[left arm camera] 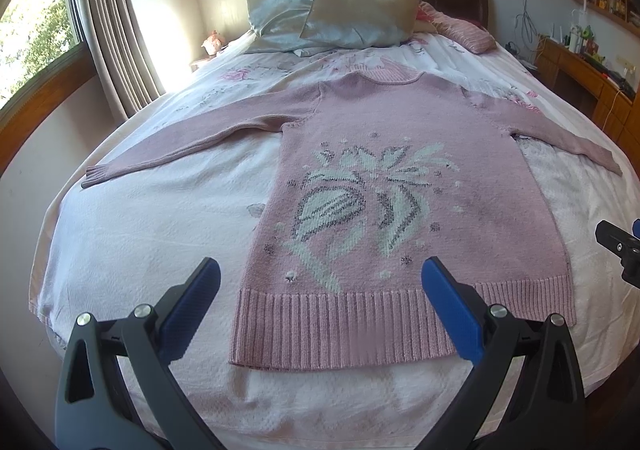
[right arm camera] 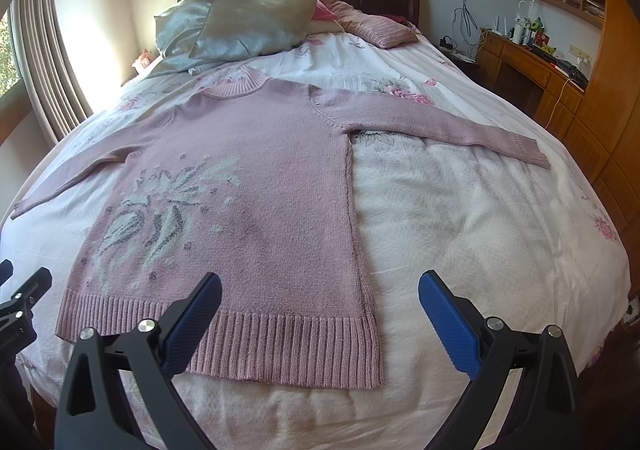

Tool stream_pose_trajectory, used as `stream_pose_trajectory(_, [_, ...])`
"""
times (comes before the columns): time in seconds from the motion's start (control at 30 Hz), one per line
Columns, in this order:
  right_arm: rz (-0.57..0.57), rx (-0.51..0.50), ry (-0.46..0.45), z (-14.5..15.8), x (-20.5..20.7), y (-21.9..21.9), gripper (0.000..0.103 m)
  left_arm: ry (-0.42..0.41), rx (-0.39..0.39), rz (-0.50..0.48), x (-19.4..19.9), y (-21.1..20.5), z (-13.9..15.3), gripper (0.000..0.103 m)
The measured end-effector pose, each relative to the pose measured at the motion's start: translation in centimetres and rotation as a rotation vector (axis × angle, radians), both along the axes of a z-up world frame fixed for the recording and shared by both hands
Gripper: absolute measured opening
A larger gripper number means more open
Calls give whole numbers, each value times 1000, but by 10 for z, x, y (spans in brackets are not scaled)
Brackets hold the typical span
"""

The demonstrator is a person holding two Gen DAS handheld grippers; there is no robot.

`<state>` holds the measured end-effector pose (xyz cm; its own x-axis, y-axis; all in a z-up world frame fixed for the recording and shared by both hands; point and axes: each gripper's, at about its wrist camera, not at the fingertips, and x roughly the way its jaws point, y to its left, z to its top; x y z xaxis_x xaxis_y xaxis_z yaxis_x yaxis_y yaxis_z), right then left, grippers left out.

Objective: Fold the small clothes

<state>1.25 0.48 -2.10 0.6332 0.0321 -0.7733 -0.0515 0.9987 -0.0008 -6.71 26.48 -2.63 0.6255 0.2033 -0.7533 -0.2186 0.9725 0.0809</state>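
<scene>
A pink knitted sweater (left arm camera: 400,170) with a white and grey flower pattern lies flat on the bed, face up, both sleeves spread out to the sides and the ribbed hem toward me. In the right wrist view the same sweater (right arm camera: 256,178) fills the left half. My left gripper (left arm camera: 320,278) hovers open above the hem's left part, with nothing between its blue pads. My right gripper (right arm camera: 320,290) is open above the hem's right corner, also empty. The right gripper (left arm camera: 620,246) also shows at the right edge of the left wrist view.
The bed (right arm camera: 460,210) has a white floral cover. Pillows (left arm camera: 332,10) are stacked at the headboard, and a pink striped cushion (right arm camera: 372,26) lies beside them. Curtains (left arm camera: 108,22) and a window stand on the left. A wooden desk with shelves (right arm camera: 532,62) stands on the right.
</scene>
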Motion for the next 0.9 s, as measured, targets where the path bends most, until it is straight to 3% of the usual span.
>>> stream_pose_trajectory(0.43, [7,7,-9,0,-1,-2,99,0,4,11,-2,-4,1,100])
stream_pose_trajectory(0.63, [75,58,-37,0,9,-19,99,-10,-136,20,0,-2,-2,100])
stream_pose_trajectory(0.8, [57,18,-27,-5,46,-46,99,18,-51,1,41,-23,-6,100])
stream_pose_trajectory(0.9, [32,20,-6,-3,85,-78,99,6,-57,-11,81,-37,-5,100])
